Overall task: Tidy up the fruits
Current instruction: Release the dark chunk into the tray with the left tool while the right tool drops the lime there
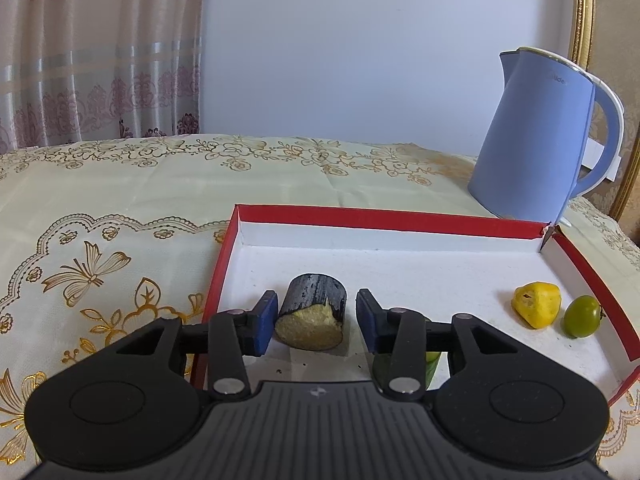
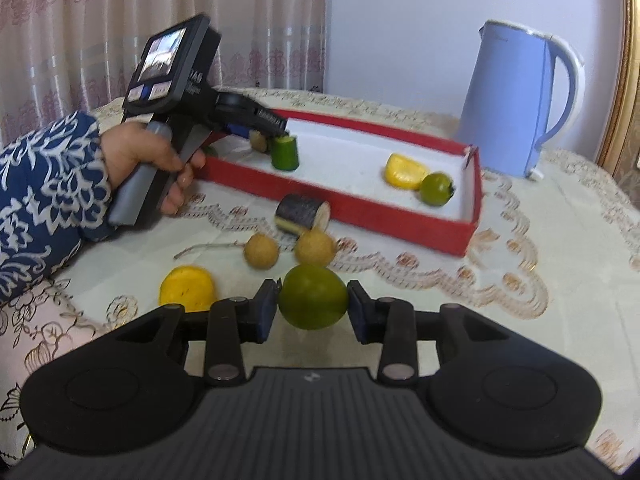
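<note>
In the left wrist view my left gripper (image 1: pixel 316 308) stands open around a dark-skinned cut piece (image 1: pixel 312 316) with pale flesh, which lies on the white floor of the red tray (image 1: pixel 384 218). A small gap shows at the right pad. In the same tray are a cucumber piece (image 1: pixel 434 362), a yellow piece (image 1: pixel 536 310) and a small green fruit (image 1: pixel 582 316). My right gripper (image 2: pixel 312 300) is shut on a large round green fruit (image 2: pixel 312 298), in front of the tray (image 2: pixel 360 208). A hand (image 2: pixel 152 156) holds the left gripper (image 2: pixel 262 134) over the tray's left end.
A blue kettle (image 1: pixel 536 140) (image 2: pixel 516 104) stands behind the tray's right end. On the cloth before the tray lie a second dark cut piece (image 2: pixel 302 214), two brown round fruits (image 2: pixel 262 251) (image 2: pixel 315 248) and a yellow piece (image 2: pixel 187 288). A curtain hangs at the back left.
</note>
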Action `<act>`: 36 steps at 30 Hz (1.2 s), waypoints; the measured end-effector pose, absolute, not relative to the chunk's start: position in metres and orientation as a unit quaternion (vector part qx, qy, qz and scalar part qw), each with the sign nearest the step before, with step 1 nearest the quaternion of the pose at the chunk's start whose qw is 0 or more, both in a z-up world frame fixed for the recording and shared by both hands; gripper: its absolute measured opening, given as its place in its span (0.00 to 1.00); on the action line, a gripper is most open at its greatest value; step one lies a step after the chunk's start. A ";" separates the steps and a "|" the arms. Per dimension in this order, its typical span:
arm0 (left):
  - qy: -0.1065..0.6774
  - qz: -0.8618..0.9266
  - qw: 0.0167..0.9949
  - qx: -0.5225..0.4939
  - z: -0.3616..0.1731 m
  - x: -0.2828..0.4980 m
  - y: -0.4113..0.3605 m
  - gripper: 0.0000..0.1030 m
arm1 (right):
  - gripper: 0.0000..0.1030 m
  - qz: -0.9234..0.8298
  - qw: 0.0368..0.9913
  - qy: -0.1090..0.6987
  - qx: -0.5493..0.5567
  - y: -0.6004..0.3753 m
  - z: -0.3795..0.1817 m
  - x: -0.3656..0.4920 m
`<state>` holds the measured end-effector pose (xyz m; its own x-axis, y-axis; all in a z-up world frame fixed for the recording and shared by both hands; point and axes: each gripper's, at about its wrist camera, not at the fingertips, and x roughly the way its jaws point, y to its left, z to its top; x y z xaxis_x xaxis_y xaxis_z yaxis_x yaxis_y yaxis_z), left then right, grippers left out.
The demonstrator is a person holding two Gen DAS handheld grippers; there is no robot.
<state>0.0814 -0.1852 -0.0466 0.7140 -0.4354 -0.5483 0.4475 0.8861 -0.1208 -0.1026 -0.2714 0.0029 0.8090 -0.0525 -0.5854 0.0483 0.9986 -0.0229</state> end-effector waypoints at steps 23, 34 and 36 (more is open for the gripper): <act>0.252 -0.250 0.933 -0.062 -0.024 0.076 -0.165 0.70 | 0.35 -0.065 0.947 0.312 -0.026 -0.335 0.020 0.002; 0.247 -0.249 0.934 -0.061 -0.020 0.074 -0.164 0.70 | 0.35 -0.060 0.943 0.327 -0.008 -0.343 -0.006 0.035; 0.248 -0.249 0.934 -0.061 -0.021 0.074 -0.164 0.70 | 0.35 -0.060 0.944 0.325 -0.006 -0.342 -0.007 0.037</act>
<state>0.0738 -0.1636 -0.0206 0.7536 -0.4950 -0.4326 0.4348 0.8688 -0.2367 0.0368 -0.3423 -0.0072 0.7811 -0.1173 -0.6133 0.1089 0.9927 -0.0511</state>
